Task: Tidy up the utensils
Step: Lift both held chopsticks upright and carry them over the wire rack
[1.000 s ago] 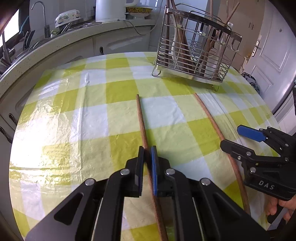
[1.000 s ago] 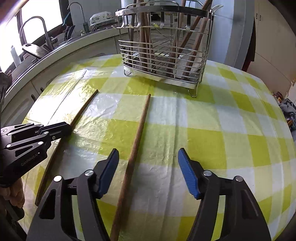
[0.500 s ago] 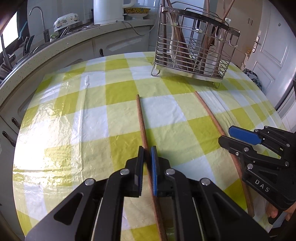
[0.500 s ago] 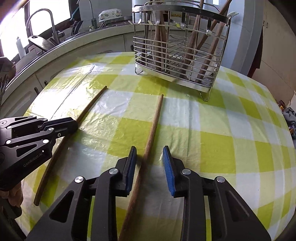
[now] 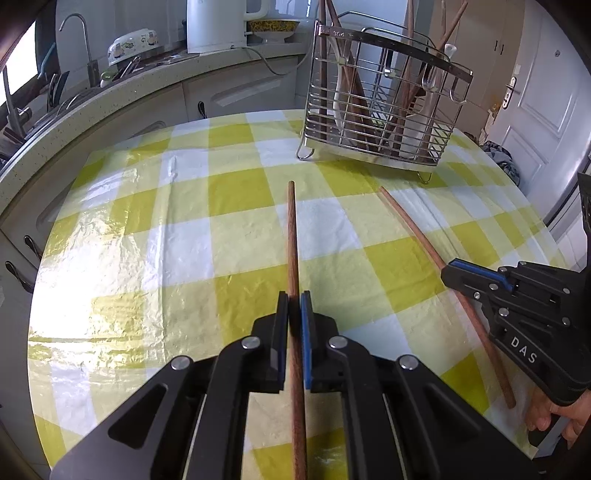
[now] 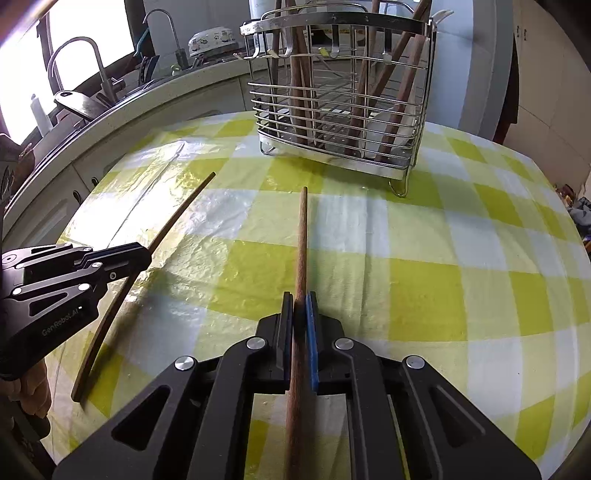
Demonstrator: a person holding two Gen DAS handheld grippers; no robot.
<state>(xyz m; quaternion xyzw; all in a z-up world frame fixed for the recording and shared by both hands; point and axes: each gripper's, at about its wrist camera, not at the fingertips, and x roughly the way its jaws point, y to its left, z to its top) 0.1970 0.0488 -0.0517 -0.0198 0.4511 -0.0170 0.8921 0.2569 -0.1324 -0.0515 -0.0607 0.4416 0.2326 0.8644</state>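
Nearest the left wrist camera, the black left gripper (image 5: pixel 294 299) has its fingers pressed onto a long, thin, round reddish-brown wooden chopstick (image 5: pixel 291 236), the blue pad of one finger flat against the stick's side. That stick runs straight ahead over the worktop (image 5: pixel 129 229), which is covered with a glossy, wrinkled yellow-and-white checked plastic cloth. Its far tip sits short of the rack.

Beside it on the right, the black right gripper (image 6: pixel 300 301) pinches a second, lighter-brown wooden chopstick (image 6: pixel 302 236) the same way, with the fingers closed snugly on the shaft. In the left wrist view this second stick (image 5: pixel 424 243) lies at a slant on the cloth, passing under the right gripper's (image 5: pixel 448 271) tip. Whether either stick is lifted clear of the cloth cannot be told.

Farther back stands a rectangular stainless-steel wire utensil rack (image 5: pixel 380 110) on small looped feet, its thin horizontal bars shining. Upright and leaning inside are several brown wooden handles (image 6: pixel 299 96) and a white ladle-shaped utensil (image 5: pixel 341 99); the compartments are hard to separate.

Beyond the worktop's edge, a speckled pale kitchen counter (image 5: pixel 122 96) curves round, carrying a white electric kettle (image 5: pixel 216 24), a patterned white bowl (image 5: pixel 133 46) and a chrome tap (image 5: pixel 86 44).
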